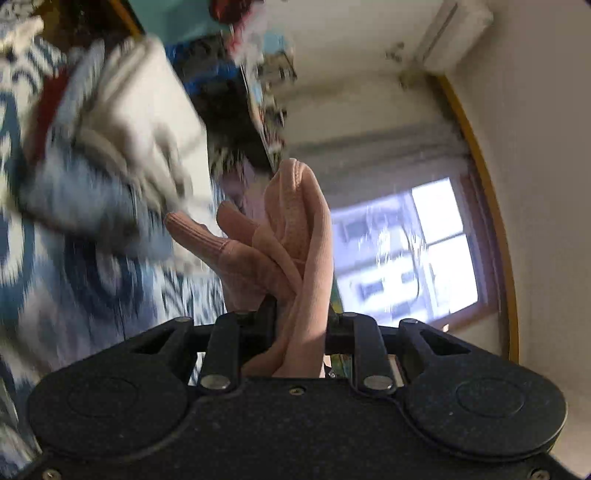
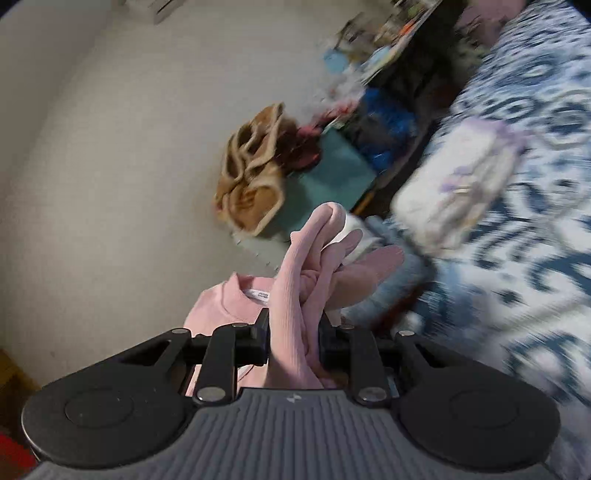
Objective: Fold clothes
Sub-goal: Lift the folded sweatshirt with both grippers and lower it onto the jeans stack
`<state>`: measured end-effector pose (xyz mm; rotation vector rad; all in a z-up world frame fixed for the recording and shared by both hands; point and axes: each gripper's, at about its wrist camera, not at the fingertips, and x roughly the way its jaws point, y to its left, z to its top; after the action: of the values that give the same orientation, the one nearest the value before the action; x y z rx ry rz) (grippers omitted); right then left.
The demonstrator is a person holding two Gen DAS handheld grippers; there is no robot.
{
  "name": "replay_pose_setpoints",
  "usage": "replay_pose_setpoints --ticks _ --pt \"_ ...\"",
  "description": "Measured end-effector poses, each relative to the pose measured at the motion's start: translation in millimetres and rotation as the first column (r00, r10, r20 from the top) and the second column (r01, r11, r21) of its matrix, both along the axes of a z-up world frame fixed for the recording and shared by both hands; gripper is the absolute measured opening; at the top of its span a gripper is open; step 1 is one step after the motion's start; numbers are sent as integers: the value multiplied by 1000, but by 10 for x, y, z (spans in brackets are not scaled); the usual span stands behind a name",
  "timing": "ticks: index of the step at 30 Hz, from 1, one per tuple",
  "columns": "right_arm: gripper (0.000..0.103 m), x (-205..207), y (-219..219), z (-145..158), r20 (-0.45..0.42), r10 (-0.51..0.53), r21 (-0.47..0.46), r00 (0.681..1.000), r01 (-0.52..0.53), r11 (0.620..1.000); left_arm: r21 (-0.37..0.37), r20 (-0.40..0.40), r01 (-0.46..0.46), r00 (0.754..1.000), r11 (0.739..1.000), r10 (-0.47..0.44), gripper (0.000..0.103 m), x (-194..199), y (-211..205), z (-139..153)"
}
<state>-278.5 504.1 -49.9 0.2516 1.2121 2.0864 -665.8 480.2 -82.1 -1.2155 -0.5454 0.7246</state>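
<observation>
Your left gripper point(image 1: 295, 325) is clamped on bunched pink garment point(image 1: 295, 236) fabric rising toward 12 o'clock. Your right gripper point(image 2: 293, 332) pinches the same pink garment point(image 2: 295, 288), collar at 9 o'clock. It hangs lifted and unfolded; the patterned bed point(image 2: 517, 221) lies at 2 o'clock.

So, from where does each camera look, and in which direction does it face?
Left wrist: sits on the left gripper, tilted upward toward a window and an air conditioner; only its black fingers show, shut on the pink garment.
Right wrist: sits on the right gripper, facing a plain wall and a brown bag; its fingers are also shut on the pink garment.
Shared: the garment and the blue-white patterned bedcover.
</observation>
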Motion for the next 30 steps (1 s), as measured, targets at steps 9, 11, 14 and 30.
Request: replay_pose_setpoints --ticks 9,11,14,30 --pt "24 -580 1269 419 -40 105 84 994 -102 991 105 39 -162 986 981 159 20 -475 810 305" --pt "24 -675 1558 469 -41 130 104 991 -125 987 102 32 -200 980 974 198 20 -555 985 252" --pt "25 -804 2000 214 8 99 23 995 -99 995 -67 -21 -246 969 967 245 20 -617 1304 -200" --pt "54 -804 2172 -134 116 -46 -94 992 57 994 -101 -68 -289 957 952 284 62 -667 1178 -391"
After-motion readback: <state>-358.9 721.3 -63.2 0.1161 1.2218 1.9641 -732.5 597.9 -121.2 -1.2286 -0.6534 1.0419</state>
